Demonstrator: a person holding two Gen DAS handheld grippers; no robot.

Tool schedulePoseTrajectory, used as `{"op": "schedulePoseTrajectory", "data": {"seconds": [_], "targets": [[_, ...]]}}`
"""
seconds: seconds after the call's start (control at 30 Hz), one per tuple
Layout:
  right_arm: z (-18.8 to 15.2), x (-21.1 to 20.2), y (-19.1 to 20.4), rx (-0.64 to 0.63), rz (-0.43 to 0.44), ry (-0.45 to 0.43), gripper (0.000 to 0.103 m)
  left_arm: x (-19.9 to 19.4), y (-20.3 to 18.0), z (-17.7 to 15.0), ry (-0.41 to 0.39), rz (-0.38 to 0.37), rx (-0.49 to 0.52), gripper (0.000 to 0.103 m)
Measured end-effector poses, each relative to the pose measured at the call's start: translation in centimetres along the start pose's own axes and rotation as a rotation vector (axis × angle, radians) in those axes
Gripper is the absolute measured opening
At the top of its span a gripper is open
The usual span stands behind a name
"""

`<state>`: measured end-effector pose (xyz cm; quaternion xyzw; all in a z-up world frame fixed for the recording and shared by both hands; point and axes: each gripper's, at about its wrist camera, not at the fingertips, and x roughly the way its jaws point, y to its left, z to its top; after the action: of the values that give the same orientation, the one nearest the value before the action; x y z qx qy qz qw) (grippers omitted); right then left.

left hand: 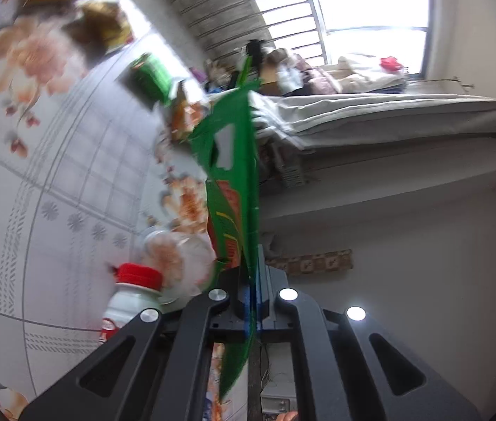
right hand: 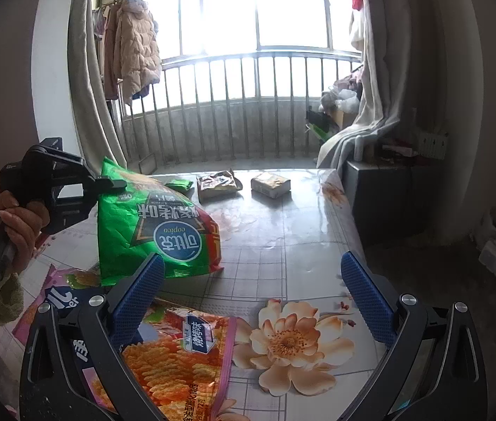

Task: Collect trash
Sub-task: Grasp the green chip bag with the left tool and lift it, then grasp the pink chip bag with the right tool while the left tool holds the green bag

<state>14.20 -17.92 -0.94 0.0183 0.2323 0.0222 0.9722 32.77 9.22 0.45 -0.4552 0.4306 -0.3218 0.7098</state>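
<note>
The crinkled, glossy green foil snack bag [right hand: 149, 224], with a blue round logo and red panel, hangs upside down above the floral-print table [right hand: 300, 245], at ten o'clock in the right wrist view. The left gripper [right hand: 116, 184] pinches its top corner; the right gripper [right hand: 253, 293] stands spread, holding nothing.
</note>
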Motion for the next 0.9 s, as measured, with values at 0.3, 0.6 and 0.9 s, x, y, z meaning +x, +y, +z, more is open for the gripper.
{"op": "schedulePoseTrajectory", "data": {"seconds": [0.3, 0.6, 0.9], "targets": [[-2.4, -3.5, 3.9, -0.172, 0.113, 0.047, 0.096, -4.1, -4.3, -1.8, -0.080, -0.076, 0.087, 0.001], [-8.3, -4.2, 10.9, -0.485, 0.161, 0.158, 0.096, -5.5, -5.1, -3.0, -0.097, -0.084, 0.111, 0.001], [-9.9, -2.2, 13.0, -0.653, 0.037, 0.161, 0.095, -5.0, -4.8, -3.3, -0.093, -0.072, 0.101, 0.001]]}}
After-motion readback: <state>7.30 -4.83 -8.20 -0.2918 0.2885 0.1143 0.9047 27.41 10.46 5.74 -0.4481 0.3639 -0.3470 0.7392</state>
